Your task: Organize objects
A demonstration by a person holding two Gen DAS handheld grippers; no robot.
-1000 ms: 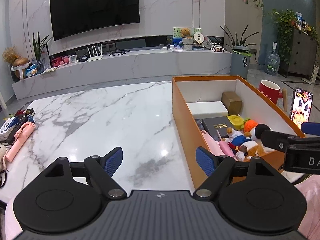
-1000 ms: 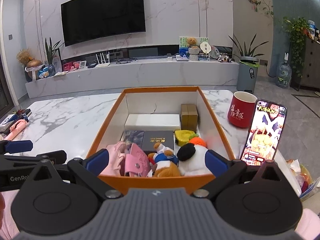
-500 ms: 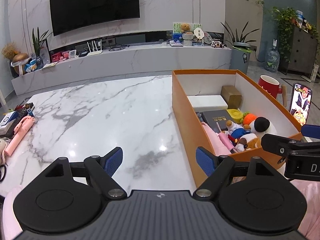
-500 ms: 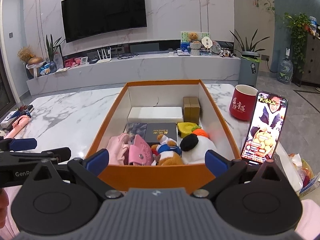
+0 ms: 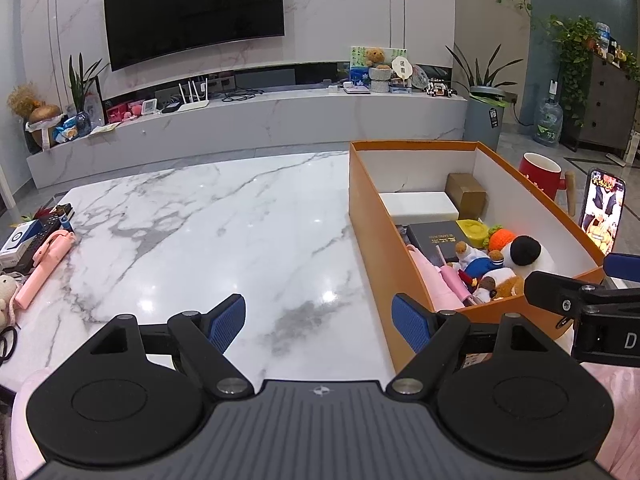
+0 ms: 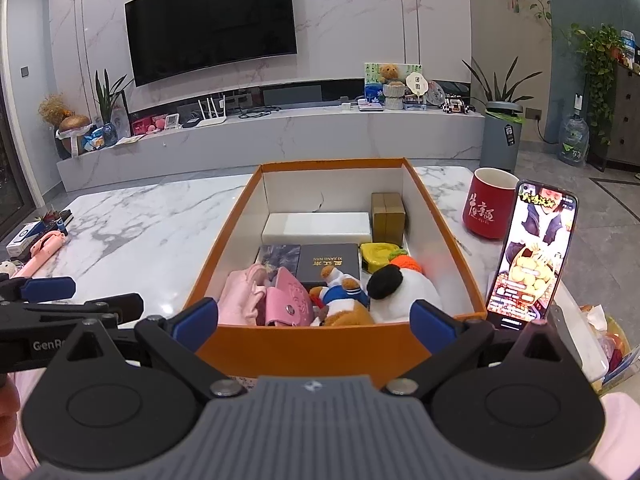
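Observation:
An orange box (image 6: pixel 332 346) with white inner walls stands on the marble table (image 5: pixel 200 232). It holds a white box (image 6: pixel 316 227), a brown carton (image 6: pixel 387 216), dark books (image 6: pixel 328 260), pink items (image 6: pixel 264 296) and plush toys (image 6: pixel 360 296). My right gripper (image 6: pixel 316 322) is open and empty, just before the box's near wall. My left gripper (image 5: pixel 320 320) is open and empty above the bare table, left of the box (image 5: pixel 372 248).
A red mug (image 6: pixel 488 210) and a lit phone (image 6: pixel 532 256) stand right of the box. A pink selfie stick (image 5: pixel 44 264), small boxes (image 5: pixel 24 236) and scissors (image 5: pixel 6 344) lie at the table's left edge. Behind the table runs a TV shelf.
Both grippers have drawn back and risen a little, so the box looks farther and more of its inside shows. Both stay open and empty.

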